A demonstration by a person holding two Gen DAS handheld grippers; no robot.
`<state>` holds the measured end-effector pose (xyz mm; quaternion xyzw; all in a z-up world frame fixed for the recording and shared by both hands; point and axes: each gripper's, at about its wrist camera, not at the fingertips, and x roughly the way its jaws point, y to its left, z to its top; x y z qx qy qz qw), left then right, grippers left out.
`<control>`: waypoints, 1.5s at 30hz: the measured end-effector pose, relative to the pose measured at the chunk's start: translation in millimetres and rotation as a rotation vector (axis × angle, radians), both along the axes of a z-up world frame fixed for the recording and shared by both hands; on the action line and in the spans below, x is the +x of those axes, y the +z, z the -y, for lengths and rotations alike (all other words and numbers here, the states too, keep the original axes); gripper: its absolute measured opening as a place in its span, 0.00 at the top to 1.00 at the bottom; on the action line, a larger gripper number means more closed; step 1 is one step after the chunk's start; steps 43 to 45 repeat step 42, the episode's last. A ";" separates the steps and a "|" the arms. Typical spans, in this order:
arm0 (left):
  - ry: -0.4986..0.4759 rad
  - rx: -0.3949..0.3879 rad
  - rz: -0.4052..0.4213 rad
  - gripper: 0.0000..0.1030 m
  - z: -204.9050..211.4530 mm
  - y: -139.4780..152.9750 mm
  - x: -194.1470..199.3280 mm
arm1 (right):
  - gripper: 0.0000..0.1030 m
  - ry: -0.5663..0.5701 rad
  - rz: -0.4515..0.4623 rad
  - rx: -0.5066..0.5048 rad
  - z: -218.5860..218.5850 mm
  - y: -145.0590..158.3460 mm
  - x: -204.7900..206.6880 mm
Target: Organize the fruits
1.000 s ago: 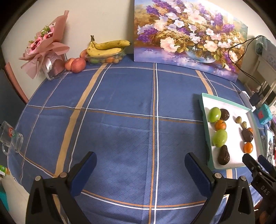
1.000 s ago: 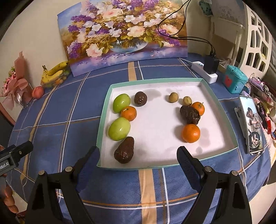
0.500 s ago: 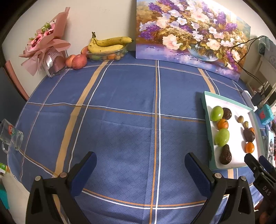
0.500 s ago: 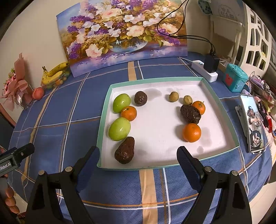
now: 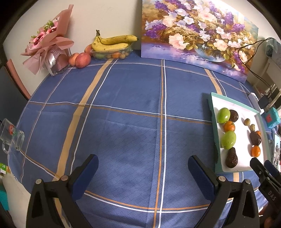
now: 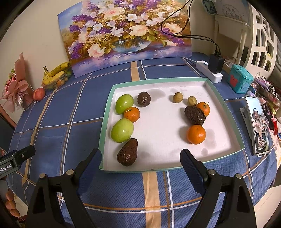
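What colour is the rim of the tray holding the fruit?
Teal-green, around a white inside; the tray shows best in the right wrist view.

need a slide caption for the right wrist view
Open right gripper poised at the near edge of a white tray holding nine fruits in two groups.

Legible markings:

- Right gripper (image 5: 263,168), seen at the lower right edge of the left wrist view: white letters "DAS" on its black body.
- Left gripper (image 6: 16,160), seen at the left edge of the right wrist view: white lettering "nRobot.AI", with the start cut off by the frame edge.
- Glass mug (image 5: 11,136) at the left edge of the table: a red and green round logo, characters not readable.
- White sign (image 6: 230,10) on the wall at upper right: printed characters, too small to read.
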<state>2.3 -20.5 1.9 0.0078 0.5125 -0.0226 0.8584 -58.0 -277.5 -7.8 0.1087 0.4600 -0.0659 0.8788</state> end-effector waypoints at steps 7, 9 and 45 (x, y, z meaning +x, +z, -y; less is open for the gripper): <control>-0.007 0.000 -0.002 0.00 0.6 0.2 -0.1 | 0.11 0.002 -0.004 0.002 0.0 -2.2 0.2; -0.007 0.000 -0.002 0.00 1.0 0.2 0.0 | 0.11 0.002 -0.004 0.002 0.1 -2.3 0.4; -0.003 0.010 0.017 0.00 3.9 2.2 -1.7 | 0.11 0.012 -0.011 0.000 0.0 -3.9 1.3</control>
